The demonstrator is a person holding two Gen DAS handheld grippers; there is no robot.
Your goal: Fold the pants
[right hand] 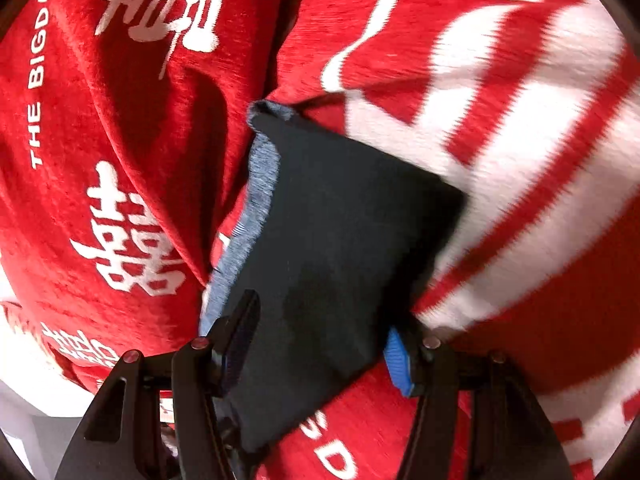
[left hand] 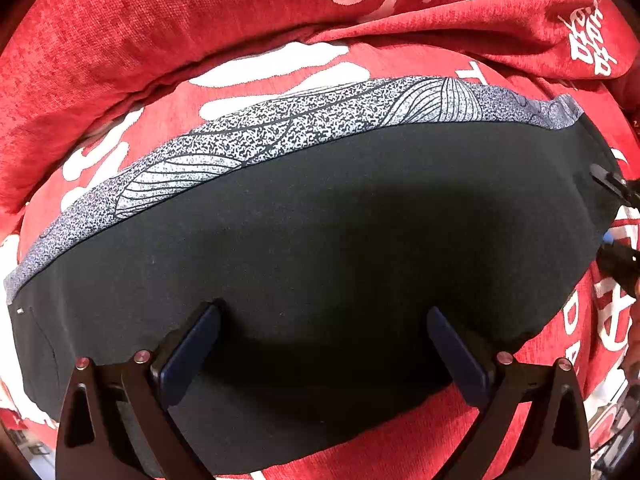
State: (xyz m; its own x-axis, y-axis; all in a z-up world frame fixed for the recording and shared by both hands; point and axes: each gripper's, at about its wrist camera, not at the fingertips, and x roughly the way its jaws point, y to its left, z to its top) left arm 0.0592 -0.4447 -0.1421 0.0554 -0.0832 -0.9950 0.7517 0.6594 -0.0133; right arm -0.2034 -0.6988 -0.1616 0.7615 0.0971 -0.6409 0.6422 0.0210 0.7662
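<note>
The black pants (left hand: 320,216) lie folded into a long band on a red blanket, with a grey speckled leaf-print waistband (left hand: 248,136) along the far edge. My left gripper (left hand: 324,314) points straight down over their near middle, jaws open wide and nothing pinched between them. My right gripper (right hand: 320,338) straddles one end of the pants (right hand: 340,208). Its left finger (right hand: 240,324) lies over the cloth and its blue pad (right hand: 396,356) sits at the cloth's edge. The cloth between them is flat and unbunched. The right gripper (left hand: 614,224) also shows at the pants' right end.
A red blanket (left hand: 440,432) with white lettering covers the surface. A red cushion (left hand: 120,28) with the same print rises behind the pants. A bulging fold of the blanket (right hand: 80,160) stands left of the pants' end.
</note>
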